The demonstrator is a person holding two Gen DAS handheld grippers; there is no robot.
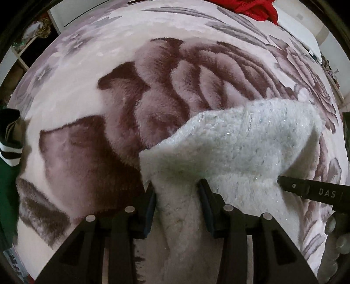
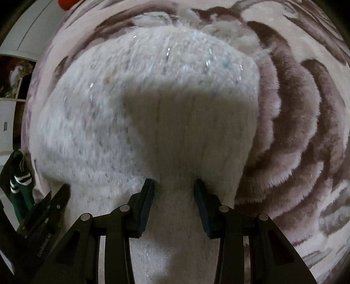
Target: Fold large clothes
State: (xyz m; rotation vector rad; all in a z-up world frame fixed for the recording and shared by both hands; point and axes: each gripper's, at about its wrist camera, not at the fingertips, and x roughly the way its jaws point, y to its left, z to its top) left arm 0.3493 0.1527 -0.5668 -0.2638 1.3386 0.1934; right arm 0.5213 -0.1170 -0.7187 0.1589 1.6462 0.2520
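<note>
Both sets of fingers are part closed, each pinching a bunched fold of the white sweater: the left gripper grips near its left edge, while the right gripper grips just beside it, toward 3 o'clock. From the fingers the sweater spreads away toward 12 o'clock over the bed blanket. Its long axis appears to run from 6 to 12, with neither hand nearer.

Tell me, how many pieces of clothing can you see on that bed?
3: white fuzzy sweater in both grippers, green striped garment at the left edge, red garment at the far end. Others may be hidden.
</note>
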